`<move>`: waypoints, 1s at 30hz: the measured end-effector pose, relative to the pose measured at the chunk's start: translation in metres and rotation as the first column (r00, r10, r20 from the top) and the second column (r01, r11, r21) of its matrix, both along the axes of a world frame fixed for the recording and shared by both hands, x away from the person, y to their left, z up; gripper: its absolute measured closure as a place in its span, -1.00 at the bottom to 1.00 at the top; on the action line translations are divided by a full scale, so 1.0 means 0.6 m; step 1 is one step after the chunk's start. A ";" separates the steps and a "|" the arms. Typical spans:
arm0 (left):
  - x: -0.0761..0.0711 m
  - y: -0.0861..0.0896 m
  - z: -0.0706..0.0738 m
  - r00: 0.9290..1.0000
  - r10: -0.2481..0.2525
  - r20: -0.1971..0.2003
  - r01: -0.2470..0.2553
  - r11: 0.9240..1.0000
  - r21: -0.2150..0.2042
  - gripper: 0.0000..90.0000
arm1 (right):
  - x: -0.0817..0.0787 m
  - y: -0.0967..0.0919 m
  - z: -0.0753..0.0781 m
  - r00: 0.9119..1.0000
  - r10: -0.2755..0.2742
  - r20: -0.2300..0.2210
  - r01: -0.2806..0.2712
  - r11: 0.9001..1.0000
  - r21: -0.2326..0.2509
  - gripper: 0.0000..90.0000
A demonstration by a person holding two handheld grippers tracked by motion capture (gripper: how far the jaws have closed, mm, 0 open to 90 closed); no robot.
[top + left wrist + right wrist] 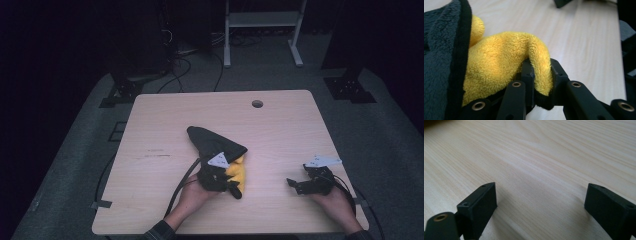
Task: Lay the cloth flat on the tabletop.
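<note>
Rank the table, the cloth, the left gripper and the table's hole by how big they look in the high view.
1. Table
2. Cloth, dark outside, yellow inside
3. Left gripper, shut on the cloth's edge and partly hidden by it, so this rank is unsure
4. Hole

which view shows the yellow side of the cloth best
The left gripper view: the cloth's fluffy yellow face sits close up, a fold pinched between the left gripper's jaws. The high view shows just a small yellow patch beside that gripper. The right gripper view looks at bare table.
</note>
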State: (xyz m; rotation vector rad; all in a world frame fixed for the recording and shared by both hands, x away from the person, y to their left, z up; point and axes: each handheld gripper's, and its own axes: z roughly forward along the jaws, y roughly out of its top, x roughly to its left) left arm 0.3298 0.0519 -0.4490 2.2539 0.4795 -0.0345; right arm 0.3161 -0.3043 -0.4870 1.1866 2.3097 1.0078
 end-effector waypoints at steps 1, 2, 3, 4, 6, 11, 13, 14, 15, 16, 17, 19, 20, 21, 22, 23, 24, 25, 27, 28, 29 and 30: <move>-0.004 -0.006 0.001 1.000 -0.008 0.002 0.008 1.000 -0.005 0.67 | 0.000 0.000 0.000 1.000 0.000 0.000 0.000 1.000 0.000 -0.79; -0.005 -0.008 0.003 1.000 -0.016 0.006 0.016 1.000 -0.005 0.65 | 0.000 0.000 0.000 1.000 0.000 0.000 0.000 1.000 0.000 -0.79; -0.007 -0.009 0.005 1.000 -0.020 0.009 0.020 1.000 -0.009 0.62 | 0.000 0.000 0.000 1.000 0.000 0.000 0.000 1.000 0.000 -0.79; -0.008 -0.008 0.009 1.000 -0.021 0.014 0.021 1.000 -0.014 0.57 | 0.000 0.000 0.000 1.000 0.000 0.000 0.000 1.000 0.000 -0.79; -0.009 -0.003 0.017 1.000 -0.021 0.014 0.021 0.999 -0.040 0.47 | 0.000 0.000 0.000 1.000 0.000 0.000 0.000 1.000 0.000 -0.79; -0.010 0.027 0.055 0.999 0.023 0.022 -0.020 0.991 -0.131 0.13 | 0.000 -0.002 0.000 1.000 0.001 0.003 -0.001 1.000 -0.001 -0.78; -0.008 0.038 0.065 0.999 0.040 0.036 -0.035 0.989 -0.147 0.00 | 0.000 -0.002 0.000 1.000 0.001 0.004 -0.001 1.000 -0.001 -0.77; -0.003 0.058 0.075 0.997 0.072 0.038 -0.065 0.985 -0.158 -0.10 | -0.001 -0.005 0.003 1.000 -0.007 -0.004 0.007 1.000 -0.004 -0.66; 0.000 0.069 0.078 0.995 0.088 0.041 -0.081 0.984 -0.158 -0.15 | -0.001 -0.006 0.004 1.000 -0.011 -0.009 0.011 1.000 -0.007 -0.66; 0.004 0.080 0.079 0.993 0.105 0.053 -0.095 0.983 -0.156 -0.22 | 0.000 -0.006 0.005 1.000 -0.015 -0.014 0.015 1.000 -0.010 -0.66; 0.007 0.091 0.079 0.991 0.123 0.058 -0.113 0.982 -0.153 -0.28 | 0.000 -0.005 0.007 1.000 -0.018 -0.018 0.018 1.000 -0.008 -0.63; 0.011 0.113 0.078 0.985 0.161 0.062 -0.149 0.976 -0.158 -0.40 | -0.002 -0.003 0.014 1.000 -0.007 -0.004 0.007 1.000 -0.003 -0.55; 0.013 0.121 0.077 0.982 0.176 0.061 -0.165 0.974 -0.156 -0.42 | -0.003 -0.001 0.019 1.000 -0.001 0.009 0.000 1.000 0.004 -0.55; 0.015 0.134 0.074 0.978 0.198 0.060 -0.186 0.970 -0.155 -0.46 | -0.004 0.001 0.022 1.000 0.005 0.012 -0.005 1.000 0.013 -0.54; 0.017 0.144 0.071 0.976 0.209 0.057 -0.198 0.968 -0.153 -0.50 | -0.005 0.006 0.027 1.000 0.015 0.019 -0.015 0.999 0.037 -0.53; 0.017 0.144 0.071 0.976 0.209 0.057 -0.198 0.968 -0.153 -0.50 | -0.005 0.006 0.027 1.000 0.015 0.019 -0.015 0.999 0.037 -0.53; 0.018 0.155 0.066 0.972 0.228 0.056 -0.218 0.965 -0.146 -0.55 | -0.008 0.020 0.036 0.999 0.045 0.025 -0.047 0.997 0.055 -0.52; 0.019 0.160 0.062 0.969 0.240 0.053 -0.231 0.963 -0.141 -0.58 | -0.008 0.025 0.039 0.998 0.056 0.026 -0.057 0.996 0.063 -0.53; 0.019 0.181 0.047 0.960 0.276 0.047 -0.269 0.956 -0.116 -0.62 | -0.008 0.039 0.045 0.996 0.089 0.028 -0.091 0.993 0.081 -0.52; 0.019 0.186 0.041 0.958 0.282 0.050 -0.276 0.956 -0.102 -0.66 | -0.008 0.047 0.048 0.994 0.103 0.025 -0.105 0.990 0.096 -0.51; 0.018 0.191 0.036 0.955 0.292 0.057 -0.287 0.954 -0.085 -0.69 | -0.007 0.056 0.051 0.993 0.117 0.023 -0.119 0.987 0.109 -0.51; 0.017 0.196 0.032 0.950 0.307 0.060 -0.303 0.950 -0.072 -0.75 | -0.006 0.065 0.054 0.991 0.134 0.025 -0.137 0.983 0.123 -0.49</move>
